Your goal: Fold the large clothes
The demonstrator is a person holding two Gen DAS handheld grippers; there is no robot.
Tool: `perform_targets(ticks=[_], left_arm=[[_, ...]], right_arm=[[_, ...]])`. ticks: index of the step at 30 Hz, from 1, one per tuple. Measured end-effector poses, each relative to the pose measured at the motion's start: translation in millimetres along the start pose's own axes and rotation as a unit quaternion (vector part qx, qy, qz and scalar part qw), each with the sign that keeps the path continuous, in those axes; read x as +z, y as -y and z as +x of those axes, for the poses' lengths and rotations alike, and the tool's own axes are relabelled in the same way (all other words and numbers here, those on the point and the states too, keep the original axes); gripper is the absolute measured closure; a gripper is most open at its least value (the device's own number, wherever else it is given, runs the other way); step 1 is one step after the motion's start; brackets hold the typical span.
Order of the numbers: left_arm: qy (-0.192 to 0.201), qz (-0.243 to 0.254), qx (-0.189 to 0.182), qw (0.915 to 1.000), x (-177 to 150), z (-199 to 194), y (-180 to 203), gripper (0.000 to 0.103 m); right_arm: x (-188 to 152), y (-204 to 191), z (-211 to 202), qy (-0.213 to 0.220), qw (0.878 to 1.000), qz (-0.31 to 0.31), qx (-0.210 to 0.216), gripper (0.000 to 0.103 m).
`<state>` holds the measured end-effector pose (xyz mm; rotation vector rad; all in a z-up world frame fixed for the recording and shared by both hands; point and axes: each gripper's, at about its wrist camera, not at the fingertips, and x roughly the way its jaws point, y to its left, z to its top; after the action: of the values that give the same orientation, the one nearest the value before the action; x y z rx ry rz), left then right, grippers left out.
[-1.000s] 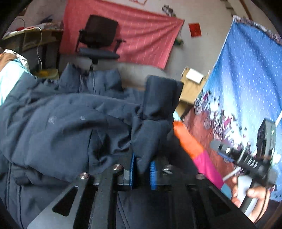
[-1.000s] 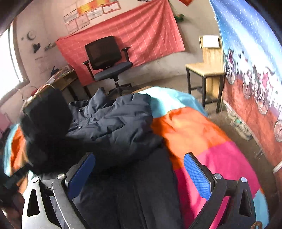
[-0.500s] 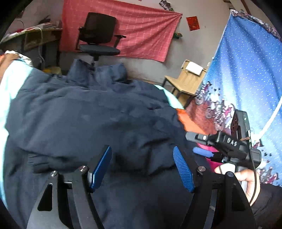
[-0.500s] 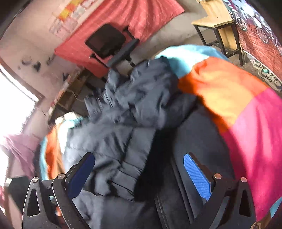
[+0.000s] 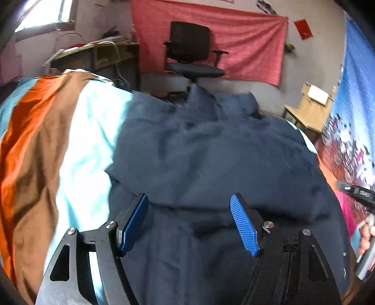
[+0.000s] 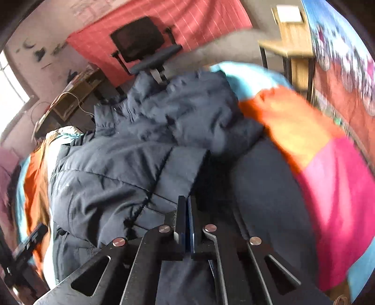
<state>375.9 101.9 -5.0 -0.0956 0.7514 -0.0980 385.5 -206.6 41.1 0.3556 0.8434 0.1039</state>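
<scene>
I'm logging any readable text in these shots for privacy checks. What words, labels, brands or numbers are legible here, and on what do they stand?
None can be read.
Red square paper on the wall: any marks too small to read.
Papers pinned above the red wall cloth: too blurred.
Right-hand tongs' body at the frame edge: a faint marking, illegible.
Dark blue jacket: no readable label shows.
</scene>
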Motion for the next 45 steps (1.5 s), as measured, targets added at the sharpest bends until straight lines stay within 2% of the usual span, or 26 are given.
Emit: perform_targets(ticks=[2,5,6,8,12,13,14,16,17,19,21,22,23,24,25,27,29,32,35,38,40,45], left_arm=[[0.006,-0.008,0.007,0.9999,8,1,-10,0.036],[0.009,0.0,0.018,0.9998,15,6,-14,0.036],[0.008,0.001,0.015,0.9999,17,9,-14,0.036],[0.004,0.002,0.006,1.0,18,16,-12,0.036],[-0.016,0.013,-0.006,0.9998,13,32,-5,0.036],[-0.023,0.016,-0.007,0.9996,11,37,-4,0.036],[-0.031,0.021,-0.008,0.9993,10,43,-2,0.036],[-0.046,0.033,-0.006,0.9984,4,54,2,0.036],[-0.049,0.038,-0.005,0.9981,3,58,4,0.036],[-0.054,0.048,-0.002,0.9974,0,63,6,0.036],[-0.055,0.051,0.0,0.9972,0,66,7,0.036],[-0.056,0.053,0.001,0.997,0,67,8,0.036],[-0.057,0.055,0.0,0.9968,0,66,8,0.036],[-0.058,0.057,0.0,0.9967,0,65,9,0.036],[-0.054,0.057,-0.002,0.9969,1,62,9,0.036],[-0.034,0.056,-0.014,0.9977,5,54,10,0.036],[-0.003,0.054,-0.01,0.9985,8,43,9,0.036],[0.02,0.048,-0.008,0.9986,15,35,5,0.036],[0.003,0.054,0.014,0.9985,20,47,3,0.036],[-0.054,0.074,0.043,0.9949,16,76,1,0.036],[-0.088,0.079,0.038,0.9922,7,95,-1,0.035],[-0.079,0.073,0.042,0.9933,4,105,-4,0.026]], right_arm=[[13,-5,-16,0.038,0.999,-0.014,-0.022,0.101],[36,-5,-27,0.07,0.996,-0.02,-0.042,0.101],[43,-4,-27,0.067,0.997,-0.017,-0.039,0.101],[50,4,-16,0.025,1.0,0.008,-0.006,0.101],[32,10,4,-0.016,0.999,0.023,0.018,0.096],[27,11,8,-0.025,0.999,0.028,0.024,0.087],[21,12,11,-0.033,0.998,0.036,0.03,0.069],[11,16,22,-0.053,0.996,0.055,0.052,0.048],[7,17,29,-0.064,0.994,0.062,0.064,0.048],[1,17,44,-0.09,0.99,0.074,0.078,0.048],[-1,18,48,-0.087,0.988,0.09,0.086,0.05],[0,17,48,-0.082,0.988,0.09,0.093,0.064],[2,14,44,-0.071,0.991,0.079,0.076,0.087],[4,12,39,-0.056,0.993,0.069,0.073,0.094],[8,9,31,-0.041,0.995,0.054,0.077,0.097],[19,3,10,-0.003,0.998,0.024,0.066,0.098],[28,0,-5,0.025,0.998,0.013,0.055,0.098],[41,4,-13,0.045,0.998,0.01,0.03,0.098],[45,11,-3,0.035,0.999,0.011,0.014,0.098],[36,11,18,0.012,1.0,-0.014,-0.017,0.098],[28,13,33,-0.001,0.999,-0.024,-0.03,0.098],[14,15,57,-0.015,0.997,-0.048,-0.056,0.095]])
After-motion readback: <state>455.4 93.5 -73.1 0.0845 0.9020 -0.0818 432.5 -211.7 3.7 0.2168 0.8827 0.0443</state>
